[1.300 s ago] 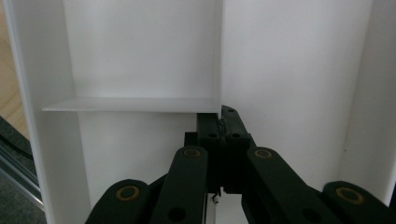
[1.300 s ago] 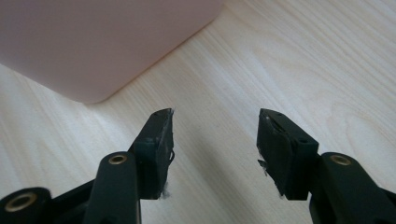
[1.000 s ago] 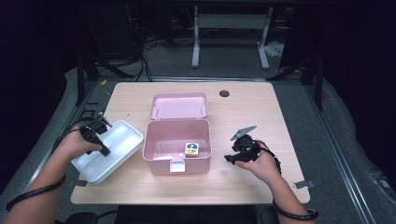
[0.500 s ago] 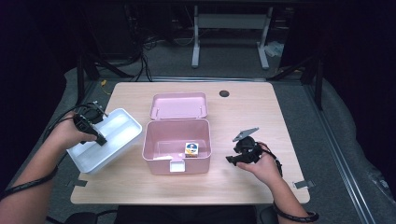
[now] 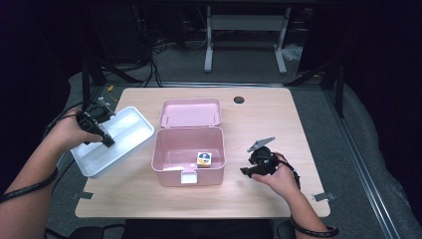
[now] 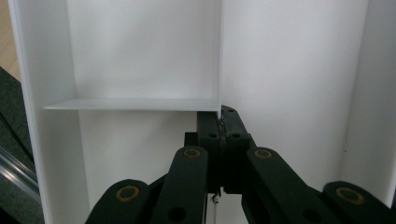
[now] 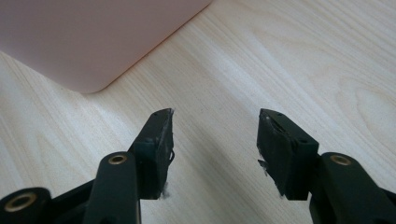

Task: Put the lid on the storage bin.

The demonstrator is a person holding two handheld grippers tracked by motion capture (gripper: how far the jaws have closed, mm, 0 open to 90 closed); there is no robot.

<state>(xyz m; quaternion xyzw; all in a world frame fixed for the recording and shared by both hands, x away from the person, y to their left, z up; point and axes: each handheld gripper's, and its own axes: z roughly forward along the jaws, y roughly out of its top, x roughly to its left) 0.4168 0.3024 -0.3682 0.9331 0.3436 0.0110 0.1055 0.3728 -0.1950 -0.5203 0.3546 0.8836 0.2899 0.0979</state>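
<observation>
— Two grippers, but just one has work in hand: the left gripper [image 5: 106, 141] is clamped on the inner divider wall of the white tray [image 5: 130, 117], which hangs tilted at the table's left edge, its far end higher.

— And where does it lie from the pink box [image 5: 189, 155]?

— Just to the box's left, near but apart. The tray's long axis runs slantwise, near-left to far-right, so its far corner points toward the open lid [image 5: 190, 113]. In the left gripper view the jaws meet on that thin divider [image 6: 218, 56].

— The other hand?

— The right gripper [image 5: 249, 171] rests on the table to the box's right, jaws apart with nothing between them (bare wood under them). My guess: the tray goes into the box beside the small cube [image 5: 203, 159], and the left hand is nearer.
</observation>
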